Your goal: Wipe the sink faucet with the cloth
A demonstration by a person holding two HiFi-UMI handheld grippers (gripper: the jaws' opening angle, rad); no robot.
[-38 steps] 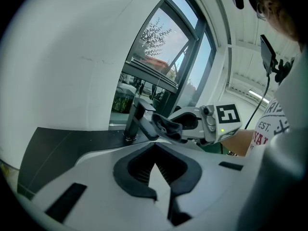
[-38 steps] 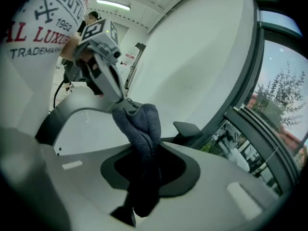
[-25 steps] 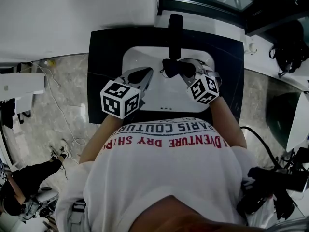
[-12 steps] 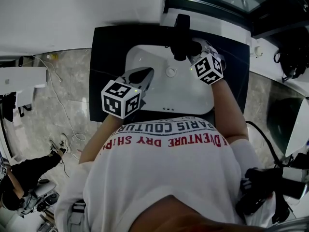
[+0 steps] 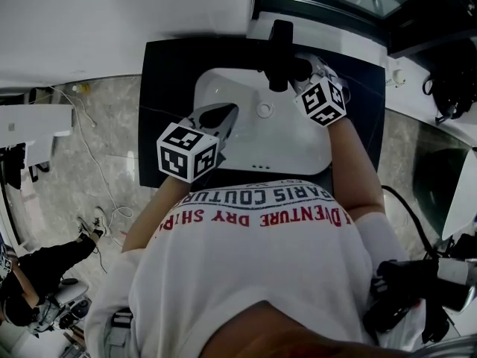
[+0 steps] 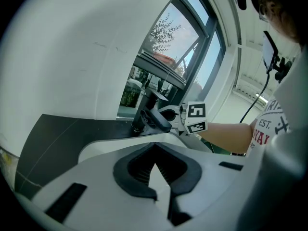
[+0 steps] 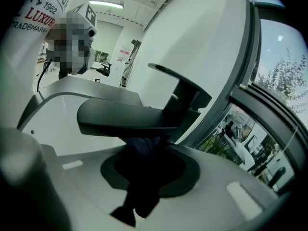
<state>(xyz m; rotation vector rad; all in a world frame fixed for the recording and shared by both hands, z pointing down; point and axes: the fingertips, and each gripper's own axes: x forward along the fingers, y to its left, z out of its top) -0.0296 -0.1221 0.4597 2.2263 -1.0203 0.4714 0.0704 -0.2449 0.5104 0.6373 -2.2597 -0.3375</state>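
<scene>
the faucet (image 5: 279,51), black, stands at the far rim of the white sink (image 5: 223,88). the right forearm stretches across the basin, and the right gripper (image 5: 302,73) sits against the faucet's right side, jaws pinching a dark cloth (image 7: 140,150) pressed up beneath the spout. the left gripper (image 5: 223,115) hovers over the sink's near-left part, pointing toward the faucet, its jaws pressed together at the tips with nothing between. from the head view the cloth barely separates from the black faucet (both read as one dark lump), and the spout hides its upper edge.
</scene>
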